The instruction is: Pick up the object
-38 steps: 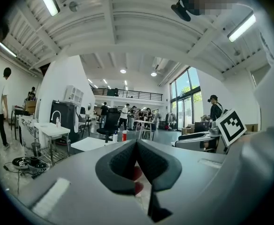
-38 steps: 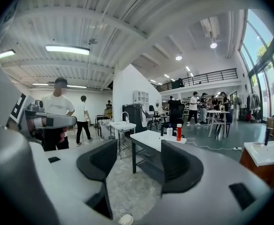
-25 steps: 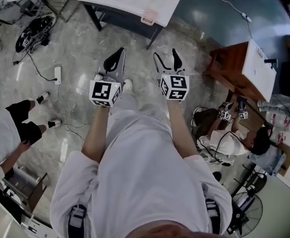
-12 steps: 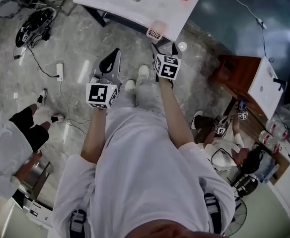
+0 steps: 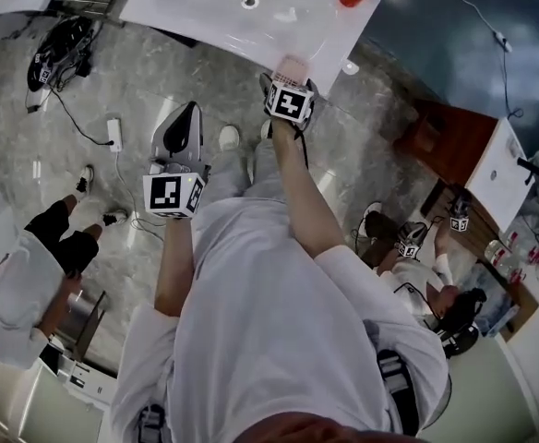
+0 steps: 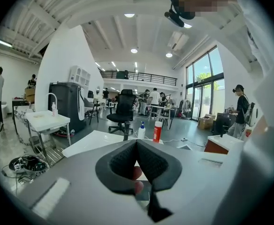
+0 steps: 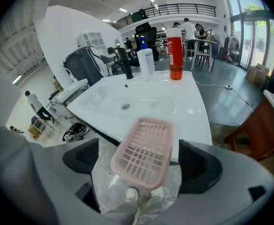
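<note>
Right tongs [image 7: 140, 162] opening, pink basket [image 7: 144, 150] untouched between, half-hidden from head view; left tongs [image 6: 137, 143] pressed together

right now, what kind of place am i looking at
Most likely a big open-plan lab or office hall: a black office chair, a railed mezzanine and tall windows show in the left gripper view, and a white sink-top table stands on a stone floor.

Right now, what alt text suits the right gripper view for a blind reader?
The right gripper is opening its jaws either side of a pink plastic grid basket, without touching it, at the near edge of a glossy white table. A red bottle and a white pump bottle stand behind.
</note>
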The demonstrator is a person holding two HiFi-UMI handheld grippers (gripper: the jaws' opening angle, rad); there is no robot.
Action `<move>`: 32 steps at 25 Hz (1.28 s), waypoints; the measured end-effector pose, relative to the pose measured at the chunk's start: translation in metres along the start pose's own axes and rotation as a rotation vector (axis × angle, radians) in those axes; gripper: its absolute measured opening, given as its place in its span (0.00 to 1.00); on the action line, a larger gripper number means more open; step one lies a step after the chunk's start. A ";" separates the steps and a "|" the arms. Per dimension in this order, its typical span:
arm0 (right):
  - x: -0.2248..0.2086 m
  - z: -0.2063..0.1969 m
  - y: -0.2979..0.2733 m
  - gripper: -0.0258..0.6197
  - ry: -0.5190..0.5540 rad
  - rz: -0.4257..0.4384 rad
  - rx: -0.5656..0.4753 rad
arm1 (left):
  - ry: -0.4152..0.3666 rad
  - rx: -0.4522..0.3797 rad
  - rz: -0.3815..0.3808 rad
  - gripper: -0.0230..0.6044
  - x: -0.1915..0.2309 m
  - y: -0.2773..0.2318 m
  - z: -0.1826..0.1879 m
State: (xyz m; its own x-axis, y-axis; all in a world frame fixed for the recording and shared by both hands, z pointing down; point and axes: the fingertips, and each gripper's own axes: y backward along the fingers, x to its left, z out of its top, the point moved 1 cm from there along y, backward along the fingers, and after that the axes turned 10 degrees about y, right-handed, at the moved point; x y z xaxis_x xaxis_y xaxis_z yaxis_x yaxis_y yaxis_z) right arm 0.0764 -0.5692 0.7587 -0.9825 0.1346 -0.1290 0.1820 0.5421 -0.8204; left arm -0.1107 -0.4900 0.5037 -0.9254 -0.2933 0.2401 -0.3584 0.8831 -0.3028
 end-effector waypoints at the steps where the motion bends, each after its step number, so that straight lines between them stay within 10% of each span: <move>1: -0.001 0.002 -0.006 0.87 -0.005 -0.021 0.014 | -0.003 0.006 -0.004 0.03 0.003 -0.003 0.001; 10: -0.012 -0.003 -0.039 0.83 -0.014 -0.201 0.115 | -0.006 0.016 -0.013 0.03 0.050 -0.013 0.020; 18: -0.010 -0.007 -0.033 0.76 0.002 -0.174 0.154 | 0.011 0.003 -0.047 0.04 0.066 -0.027 0.027; 32: 0.030 0.110 0.068 0.76 0.087 -0.042 -0.275 | -0.010 -0.060 -0.153 0.03 0.047 -0.038 0.044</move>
State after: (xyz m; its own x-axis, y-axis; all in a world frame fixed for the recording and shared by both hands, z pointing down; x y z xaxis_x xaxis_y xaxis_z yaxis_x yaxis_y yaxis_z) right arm 0.0552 -0.6197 0.6378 -0.9844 0.1712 -0.0399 0.1566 0.7514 -0.6410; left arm -0.1460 -0.5535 0.4855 -0.8620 -0.4289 0.2701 -0.4872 0.8481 -0.2081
